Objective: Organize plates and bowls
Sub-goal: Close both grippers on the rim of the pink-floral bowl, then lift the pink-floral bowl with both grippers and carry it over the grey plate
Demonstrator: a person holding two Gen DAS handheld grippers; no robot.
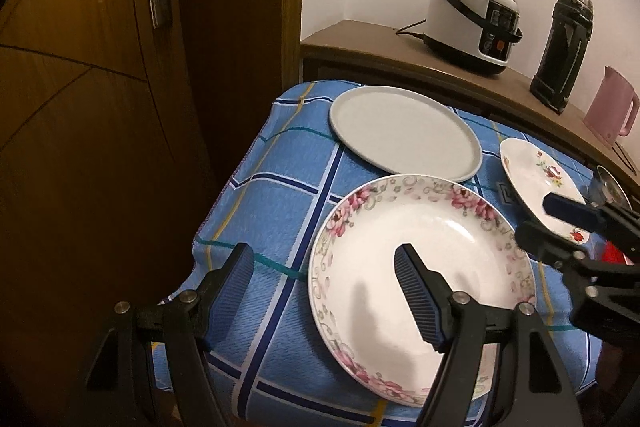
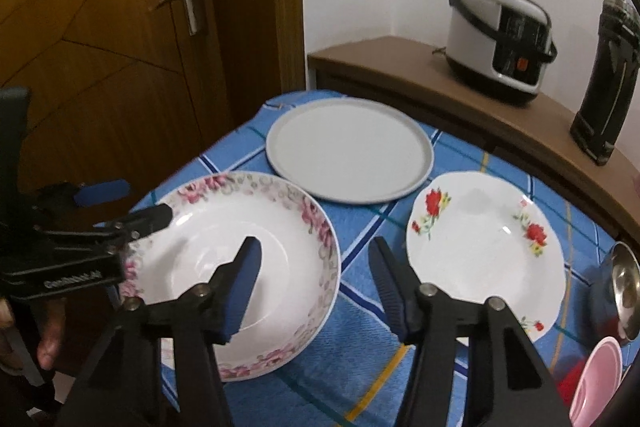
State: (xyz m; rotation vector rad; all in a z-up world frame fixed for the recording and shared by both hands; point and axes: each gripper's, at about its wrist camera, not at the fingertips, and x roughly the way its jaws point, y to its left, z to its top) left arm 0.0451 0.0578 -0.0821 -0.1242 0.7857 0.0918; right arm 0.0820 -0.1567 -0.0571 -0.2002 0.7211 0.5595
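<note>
A deep white plate with a pink flower rim (image 1: 424, 267) (image 2: 256, 251) lies at the near left of the blue checked tablecloth (image 1: 276, 211). A plain grey plate (image 1: 404, 133) (image 2: 350, 149) lies behind it. A white plate with red roses (image 1: 532, 175) (image 2: 486, 247) lies to the right. My left gripper (image 1: 324, 267) is open over the pink-rim plate's left edge, one finger over its bowl. My right gripper (image 2: 314, 259) is open above the gap between the pink-rim and rose plates. Each gripper shows in the other's view: the right (image 1: 560, 219), the left (image 2: 120, 203).
A steel bowl (image 2: 624, 291) and a pink bowl (image 2: 596, 383) sit at the right edge of the table. A wooden sideboard (image 2: 400, 67) behind holds a rice cooker (image 2: 500, 43), a dark flask (image 2: 608, 79) and a pink kettle (image 1: 612, 107). A wooden door (image 1: 100, 87) stands to the left.
</note>
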